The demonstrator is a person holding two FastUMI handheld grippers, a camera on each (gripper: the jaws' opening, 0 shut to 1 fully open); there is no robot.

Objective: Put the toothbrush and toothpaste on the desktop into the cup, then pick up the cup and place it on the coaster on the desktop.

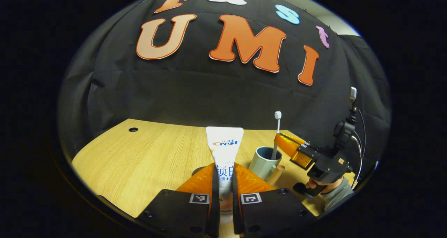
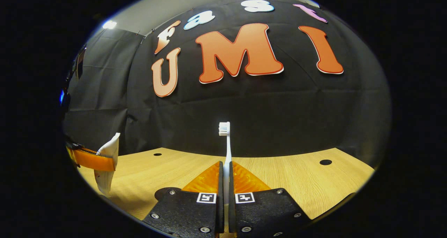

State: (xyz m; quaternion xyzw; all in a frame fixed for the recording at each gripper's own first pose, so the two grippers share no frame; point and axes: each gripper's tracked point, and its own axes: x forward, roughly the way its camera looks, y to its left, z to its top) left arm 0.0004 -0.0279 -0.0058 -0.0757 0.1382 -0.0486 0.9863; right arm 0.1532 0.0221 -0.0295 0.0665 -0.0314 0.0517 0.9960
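Note:
My left gripper [image 1: 224, 166] is shut on a white toothpaste tube [image 1: 224, 145], held upright above the wooden desk [image 1: 146, 157]. To its right stands a grey-blue cup [image 1: 262, 163] with a wooden handle. A white toothbrush [image 1: 277, 126] stands upright with its lower end in the cup's mouth, and the right gripper [image 1: 279, 138] holds it from the right. In the right gripper view, my right gripper [image 2: 226, 164] is shut on the toothbrush [image 2: 225, 140], bristles up. At the left edge of that view the left gripper [image 2: 112, 164] holds the toothpaste [image 2: 106, 150].
A hand and grey sleeve [image 1: 331, 192] hold the right gripper near the desk's right edge. Cable holes [image 1: 133, 129] [image 2: 325, 162] sit in the desk [image 2: 297, 178]. A dark round shape [image 1: 198, 170] lies partly hidden behind my left finger. Black cloth wall stands behind the desk.

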